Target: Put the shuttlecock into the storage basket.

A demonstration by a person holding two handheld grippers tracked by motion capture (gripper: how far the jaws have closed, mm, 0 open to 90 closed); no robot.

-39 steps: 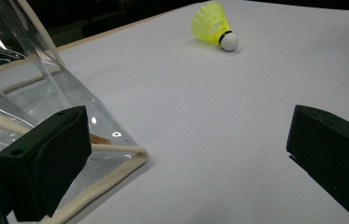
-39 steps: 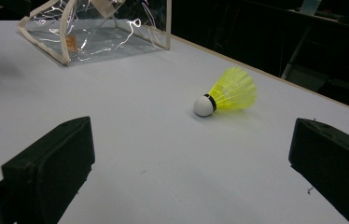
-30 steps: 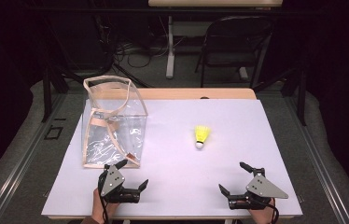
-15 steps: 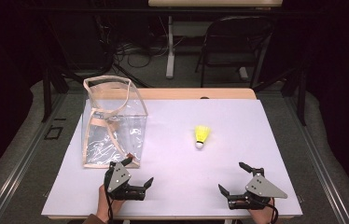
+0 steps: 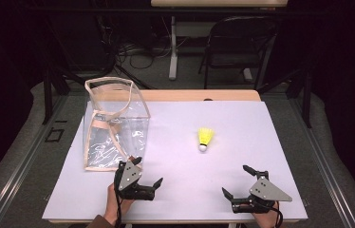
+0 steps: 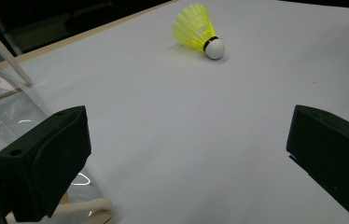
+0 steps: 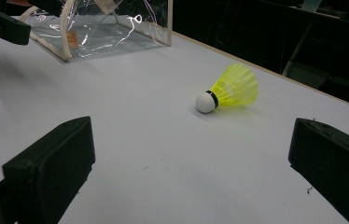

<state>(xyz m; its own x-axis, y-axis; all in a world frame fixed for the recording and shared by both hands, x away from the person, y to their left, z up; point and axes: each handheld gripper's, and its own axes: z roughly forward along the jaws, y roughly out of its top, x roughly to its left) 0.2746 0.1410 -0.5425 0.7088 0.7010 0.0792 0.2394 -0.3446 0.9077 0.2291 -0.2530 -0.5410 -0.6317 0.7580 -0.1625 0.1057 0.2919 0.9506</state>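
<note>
Fingers spread wide on both: left gripper (image 5: 146, 172) and right gripper (image 5: 236, 181) each have jaws far apart, nothing between them.

Hidden or cut off: in the left gripper view the clear bag (image 6: 4, 112) is cropped at the frame's left edge and partly behind the left-hand jaw, so just a curved wall and cream trim show. In the right gripper view the bag's top is cut off. Bag contents hard to read through the glare. Hands mostly under the grippers at the bottom edge of the high view.

Shuttlecock (image 5: 205, 138): yellow skirt, white cork with a dark band, lying on its side on the white table (image 5: 261, 137), cork toward the person. It's mid-table, right of the bag, well apart from both grippers.
</note>
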